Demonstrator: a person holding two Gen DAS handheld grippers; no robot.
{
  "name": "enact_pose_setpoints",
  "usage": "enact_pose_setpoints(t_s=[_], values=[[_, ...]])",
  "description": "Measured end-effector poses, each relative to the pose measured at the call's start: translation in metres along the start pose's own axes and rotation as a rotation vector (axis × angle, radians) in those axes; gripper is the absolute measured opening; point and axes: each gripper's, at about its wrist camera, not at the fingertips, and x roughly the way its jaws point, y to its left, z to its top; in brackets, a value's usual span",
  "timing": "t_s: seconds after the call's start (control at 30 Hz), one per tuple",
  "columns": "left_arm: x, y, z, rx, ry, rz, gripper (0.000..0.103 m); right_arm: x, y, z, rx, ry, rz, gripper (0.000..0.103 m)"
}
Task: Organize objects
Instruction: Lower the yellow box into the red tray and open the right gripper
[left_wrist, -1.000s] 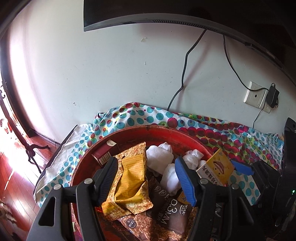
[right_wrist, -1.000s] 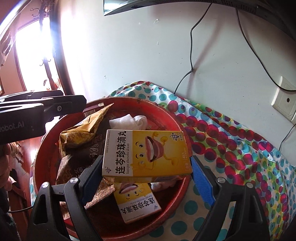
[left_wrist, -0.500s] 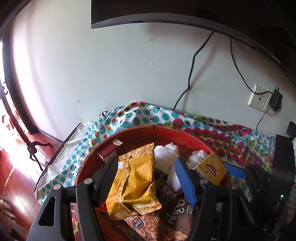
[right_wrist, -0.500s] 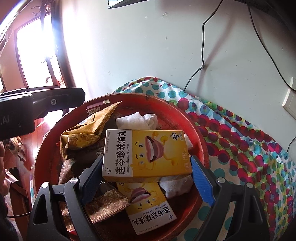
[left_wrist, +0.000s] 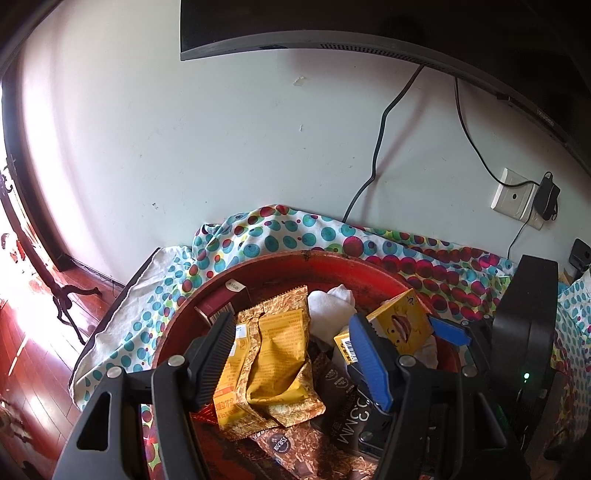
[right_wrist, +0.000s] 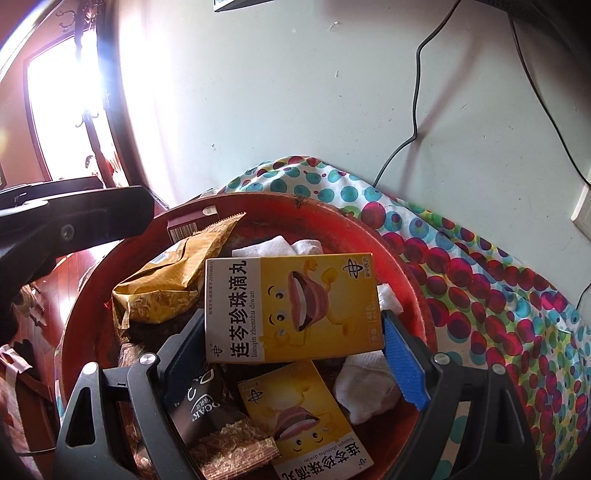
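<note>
My right gripper (right_wrist: 291, 321) is shut on a yellow medicine box (right_wrist: 291, 306) with a cartoon mouth, held flat by its two short ends above a red bowl (right_wrist: 325, 210). A second yellow box (right_wrist: 303, 417) of the same kind lies in the bowl just below. In the left wrist view the held box (left_wrist: 400, 325) hangs over the bowl (left_wrist: 332, 258) at the right. My left gripper (left_wrist: 291, 325) stands open above gold snack packets (left_wrist: 273, 362), apart from them.
The bowl also holds white cloths (right_wrist: 365, 384), dark brown packets (right_wrist: 199, 402) and a maroon box (left_wrist: 221, 299). It sits on a polka-dot cloth (right_wrist: 480, 295) against a white wall. Cables and a wall socket (left_wrist: 513, 199) are behind, and a wooden floor (left_wrist: 33, 354) lies to the left.
My right gripper has carried the yellow box a little further over the bowl, toward the wall. The left gripper has stayed where it was, still open.
</note>
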Motion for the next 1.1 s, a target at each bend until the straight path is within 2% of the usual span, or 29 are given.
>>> enact_pose_setpoints(t_s=[0.67,0.83,1.1], values=[[0.005,-0.002,-0.001,-0.002,0.020,-0.010,0.066,0.003,0.001,-0.003,0.027,0.015,-0.001,0.088],[0.005,-0.003,-0.002,-0.006,0.023,-0.011,0.066,-0.006,0.001,-0.002,0.049,-0.013,-0.019,0.096],[0.005,-0.004,-0.002,-0.007,0.027,-0.005,0.066,-0.031,0.003,-0.004,0.054,-0.011,-0.049,0.098]])
